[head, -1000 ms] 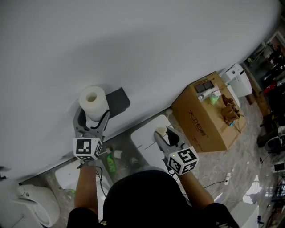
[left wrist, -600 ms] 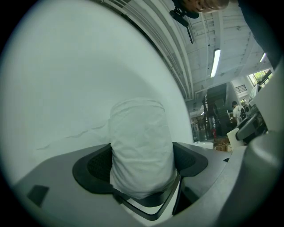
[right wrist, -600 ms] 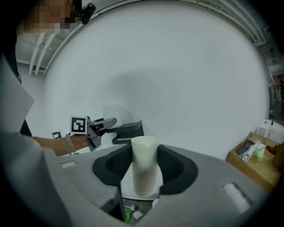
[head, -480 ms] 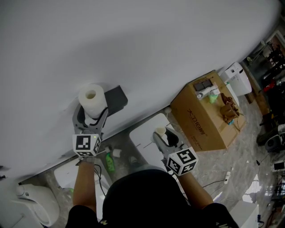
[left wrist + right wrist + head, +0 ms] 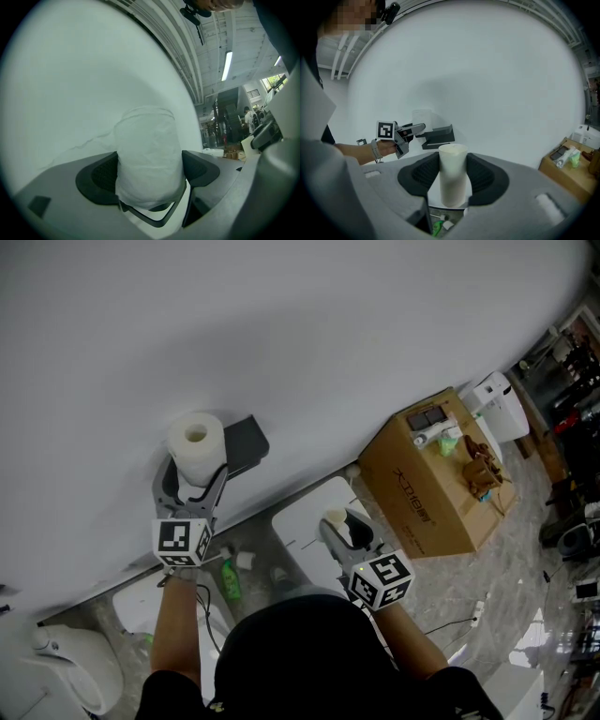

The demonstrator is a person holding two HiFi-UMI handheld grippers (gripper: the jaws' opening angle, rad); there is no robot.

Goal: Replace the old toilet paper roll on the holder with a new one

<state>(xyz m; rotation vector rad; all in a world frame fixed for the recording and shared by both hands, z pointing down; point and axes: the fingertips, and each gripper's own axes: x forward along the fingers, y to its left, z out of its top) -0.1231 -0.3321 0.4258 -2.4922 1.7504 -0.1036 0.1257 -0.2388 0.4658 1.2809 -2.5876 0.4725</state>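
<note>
Your left tongs point(image 5: 194, 486), held level, clamp the new roll point(image 5: 195, 446) at nine o'clock of the holder point(image 5: 246, 444); your right tongs point(image 5: 453, 176), dipped slightly, clamp the core point(image 5: 452, 157).

White roll point(image 5: 196, 448), cream tube point(image 5: 453, 173), dark grey holder point(image 5: 246, 444), brown box point(image 5: 422, 493).

Soft crinkled paper roll point(image 5: 147, 154), smooth matt cardboard tube point(image 5: 452, 173); matt grey holder point(image 5: 246, 444), brown cardboard box point(image 5: 412, 498)
</note>
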